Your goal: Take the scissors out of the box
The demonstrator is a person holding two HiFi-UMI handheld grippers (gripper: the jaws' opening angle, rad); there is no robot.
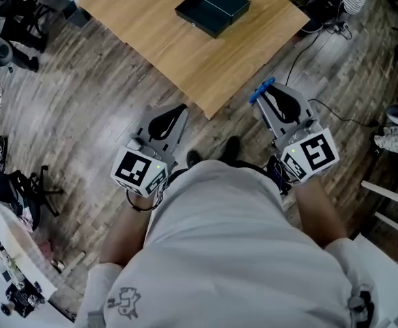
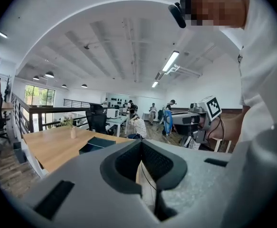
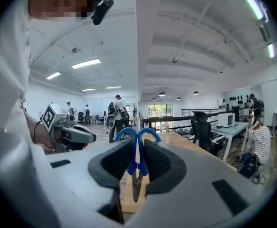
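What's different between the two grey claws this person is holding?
The right gripper has blue-handled scissors clamped between its fingers; the left gripper has its fingers closed together on nothing. In the head view, blue handles poke out of the right gripper, while the left gripper shows only grey and black. Both are grey with black fingers, and both are held short of the wooden table.

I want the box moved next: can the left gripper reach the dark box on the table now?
Probably not yet. The left gripper hangs over the floor, short of the table's near corner, and the dark box lies far back. Nothing blocks the way.
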